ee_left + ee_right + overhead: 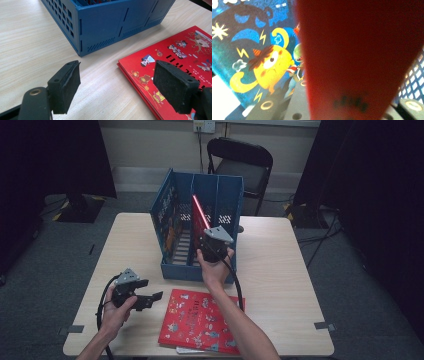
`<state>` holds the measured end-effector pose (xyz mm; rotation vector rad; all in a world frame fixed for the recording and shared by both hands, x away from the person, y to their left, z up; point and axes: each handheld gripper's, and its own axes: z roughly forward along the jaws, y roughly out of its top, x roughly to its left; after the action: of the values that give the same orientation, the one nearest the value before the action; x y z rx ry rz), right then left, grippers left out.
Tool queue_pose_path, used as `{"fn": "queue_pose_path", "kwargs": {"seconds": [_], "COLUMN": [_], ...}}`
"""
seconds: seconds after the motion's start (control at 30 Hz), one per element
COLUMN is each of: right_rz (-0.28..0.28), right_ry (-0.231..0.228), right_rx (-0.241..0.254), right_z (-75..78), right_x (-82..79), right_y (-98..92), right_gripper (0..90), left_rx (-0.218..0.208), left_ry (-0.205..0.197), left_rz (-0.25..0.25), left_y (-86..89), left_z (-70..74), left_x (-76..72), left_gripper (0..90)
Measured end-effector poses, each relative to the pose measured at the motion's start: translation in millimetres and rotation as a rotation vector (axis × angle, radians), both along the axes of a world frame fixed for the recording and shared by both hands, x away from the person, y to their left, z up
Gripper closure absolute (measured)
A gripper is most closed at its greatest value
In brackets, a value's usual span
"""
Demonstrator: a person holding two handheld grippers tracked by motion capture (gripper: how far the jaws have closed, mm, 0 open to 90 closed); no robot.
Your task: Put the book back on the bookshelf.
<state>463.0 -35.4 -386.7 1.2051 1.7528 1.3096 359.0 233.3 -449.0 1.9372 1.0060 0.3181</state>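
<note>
The red book's (175, 65) cover carries printed characters, too small and blurred to read.

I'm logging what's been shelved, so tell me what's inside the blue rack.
A red book held upright by the right gripper stands in the rack. A blue book with a yellow cartoon figure stands beside it. The front wall hides the rack's floor and the books' lower edges.

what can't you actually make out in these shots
- Right gripper jaws: in its own view the red book it holds covers them, blurred from closeness.
- Flat red book: near corner cut off by the high view's bottom edge and crossed by the forearm.
- Blue rack: the books inside are too small to read in the high view.
</note>
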Motion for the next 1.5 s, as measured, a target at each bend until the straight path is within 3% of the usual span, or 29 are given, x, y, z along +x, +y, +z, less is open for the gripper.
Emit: {"fn": "queue_pose_path", "kwargs": {"seconds": [0.27, 0.4, 0.7, 0.9, 1.13, 1.5], "right_rz": [0.043, 0.069, 0.078, 0.058, 0.028, 0.002], "right_ry": [0.027, 0.037, 0.049, 0.048, 0.059, 0.063], "right_rx": [0.01, 0.032, -0.009, -0.024, -0.036, -0.053], "right_z": [-6.5, -12.0, -24.8, -24.6, -19.7, -14.3], "right_x": [-12.2, -23.9, -39.0, -34.6, -15.2, 12.0], "right_y": [-6.4, -15.8, -22.3, -16.4, -6.1, -6.1], "right_gripper": [67.6, 68.0, 74.8, 75.3, 75.2, 77.2], "left_rx": [-0.003, -0.005, -0.001, 0.005, 0.003, -0.002], "left_ry": [0.003, 0.003, 0.006, 0.007, 0.008, 0.004], "left_rz": [0.006, 0.008, 0.004, 0.003, 0.004, 0.006], "left_y": [1.4, 1.4, -0.6, -1.0, 0.2, 1.0], "left_z": [-0.5, -0.6, -0.9, -1.8, -1.5, -1.2], "left_x": [0.1, 0.1, 0.5, 1.2, 0.9, 0.8], "left_gripper": [21.7, 21.7, 21.7, 21.7, 21.7, 21.8]}}
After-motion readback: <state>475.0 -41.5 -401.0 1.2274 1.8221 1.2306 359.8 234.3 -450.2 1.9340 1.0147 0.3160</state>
